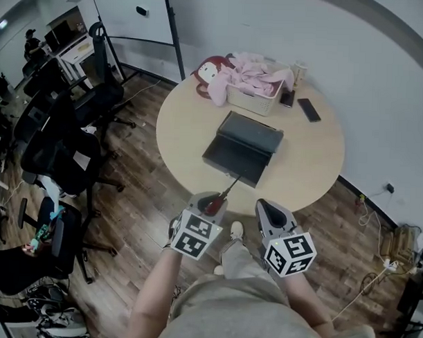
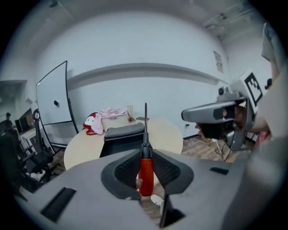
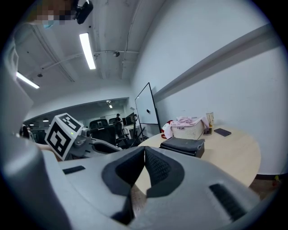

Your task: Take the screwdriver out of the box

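Round and beige, the wooden desk (image 1: 316,161) lies ahead of our jaws, carrying the dark grey rectangular box (image 1: 243,146). Our left gripper (image 2: 145,152) grasps the red-handled screwdriver (image 2: 145,173) between its jaws, outside the box; our right gripper (image 3: 144,150) has its jaws clenched together, empty.

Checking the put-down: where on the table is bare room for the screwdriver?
Bare tabletop left of the box, and right of it, nearer than the rightmost phone. Crowded along the far edge: basket, plush toy, cup.
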A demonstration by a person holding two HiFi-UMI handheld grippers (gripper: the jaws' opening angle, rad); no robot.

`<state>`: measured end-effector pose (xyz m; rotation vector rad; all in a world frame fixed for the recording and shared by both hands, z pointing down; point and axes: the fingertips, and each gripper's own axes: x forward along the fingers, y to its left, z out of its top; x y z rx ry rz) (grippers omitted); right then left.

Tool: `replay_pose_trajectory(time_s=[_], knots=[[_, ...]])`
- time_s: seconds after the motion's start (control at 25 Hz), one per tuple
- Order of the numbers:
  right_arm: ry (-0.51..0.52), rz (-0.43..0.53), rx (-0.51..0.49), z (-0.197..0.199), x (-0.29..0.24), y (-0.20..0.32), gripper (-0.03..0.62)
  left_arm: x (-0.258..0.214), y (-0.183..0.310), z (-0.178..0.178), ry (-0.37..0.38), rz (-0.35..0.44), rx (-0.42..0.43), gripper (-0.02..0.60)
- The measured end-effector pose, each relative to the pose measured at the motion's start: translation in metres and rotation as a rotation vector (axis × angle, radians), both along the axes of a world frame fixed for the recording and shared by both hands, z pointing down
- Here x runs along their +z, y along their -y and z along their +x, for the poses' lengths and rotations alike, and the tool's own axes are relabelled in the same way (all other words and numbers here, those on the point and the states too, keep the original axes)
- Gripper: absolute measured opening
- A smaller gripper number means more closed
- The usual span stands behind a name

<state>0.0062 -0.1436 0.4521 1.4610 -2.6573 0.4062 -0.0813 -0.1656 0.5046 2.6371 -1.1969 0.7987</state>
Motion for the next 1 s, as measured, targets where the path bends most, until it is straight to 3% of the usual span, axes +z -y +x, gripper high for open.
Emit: replay_pose_trajectory(time_s=[0.12, 0.56, 0.76, 1.0], knots=[[0.000, 0.003, -0.011, -0.004, -0.001, -0.011, 0.002, -0.016, -0.014, -0.011, -0.118, 0.030, -0.077, 0.075], [-0.012, 0.016, -0.044, -0.025, -0.002, -0.034, 0.002, -0.050, -0.058, -0.052, -0.399, 0.103, -0.222, 0.075], [-0.018, 0.009, -0.058, -0.027, -0.001, -0.039, 0.002, -0.056, -0.063, -0.060, -0.467, 0.101, -0.257, 0.075], [-0.028, 0.013, -0.066, -0.034, -0.002, -0.037, 0.000, -0.060, -0.062, -0.067, -0.483, 0.116, -0.276, 0.075]])
